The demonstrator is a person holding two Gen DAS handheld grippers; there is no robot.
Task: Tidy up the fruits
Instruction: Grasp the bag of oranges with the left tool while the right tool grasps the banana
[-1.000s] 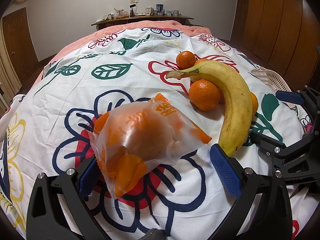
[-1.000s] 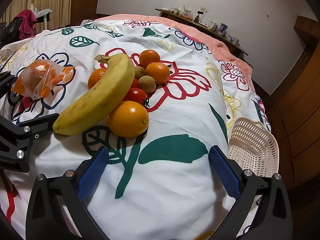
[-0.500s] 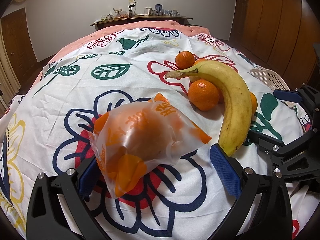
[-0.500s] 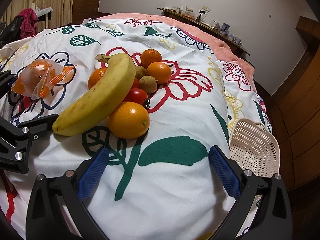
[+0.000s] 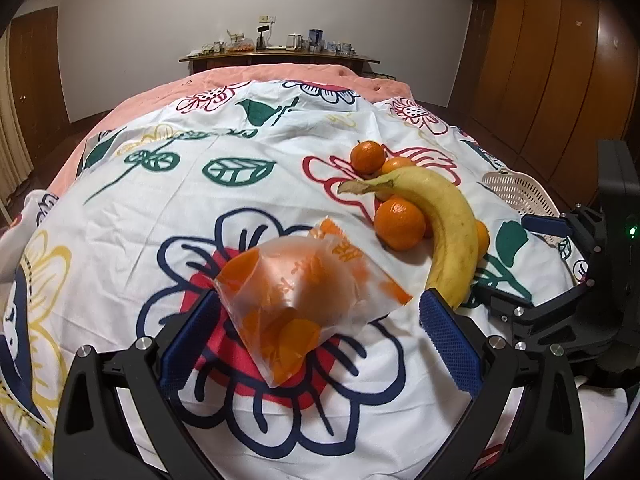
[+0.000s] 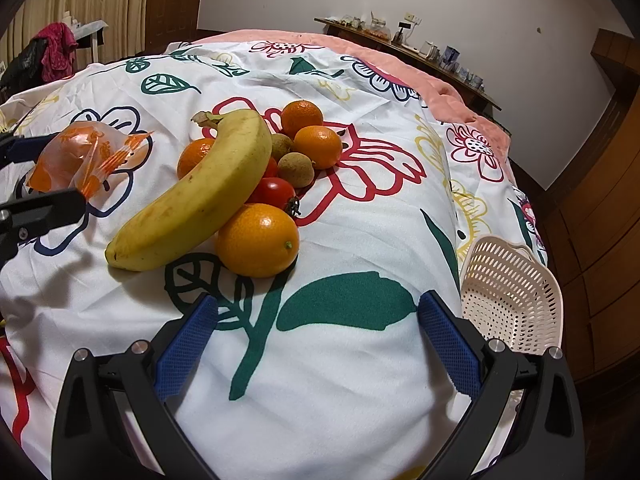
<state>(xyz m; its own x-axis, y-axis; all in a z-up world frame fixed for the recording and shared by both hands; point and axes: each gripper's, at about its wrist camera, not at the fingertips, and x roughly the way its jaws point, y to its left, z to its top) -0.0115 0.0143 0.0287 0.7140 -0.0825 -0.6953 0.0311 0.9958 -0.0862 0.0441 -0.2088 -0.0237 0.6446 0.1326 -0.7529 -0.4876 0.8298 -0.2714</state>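
Observation:
A yellow banana (image 6: 200,194) lies across a pile of fruit on the flowered cloth (image 6: 352,380): several oranges, a big one (image 6: 258,240) nearest me, red tomatoes (image 6: 274,192) and small brown fruits (image 6: 296,170). A translucent orange-printed bag (image 5: 304,292) holding an orange lies between the wide-apart fingers of my left gripper (image 5: 320,340), which is open around it. My right gripper (image 6: 318,344) is open over bare cloth, just short of the big orange. A cream perforated basket (image 6: 510,300) sits at the bed's right edge. In the left wrist view the banana (image 5: 448,232) lies right of the bag.
The cloth covers a pink bed (image 5: 280,76). A wooden shelf with small items (image 5: 280,54) stands against the far wall. Wooden cupboards (image 5: 552,60) line the right side. The basket (image 5: 516,192) hangs near the bed's drop-off. The right gripper's body (image 5: 560,300) sits beside the banana tip.
The left gripper has tilted and edged forward, so the bag sits deeper between its fingers. The right gripper has crept closer to the fruit pile. No fruit has moved.

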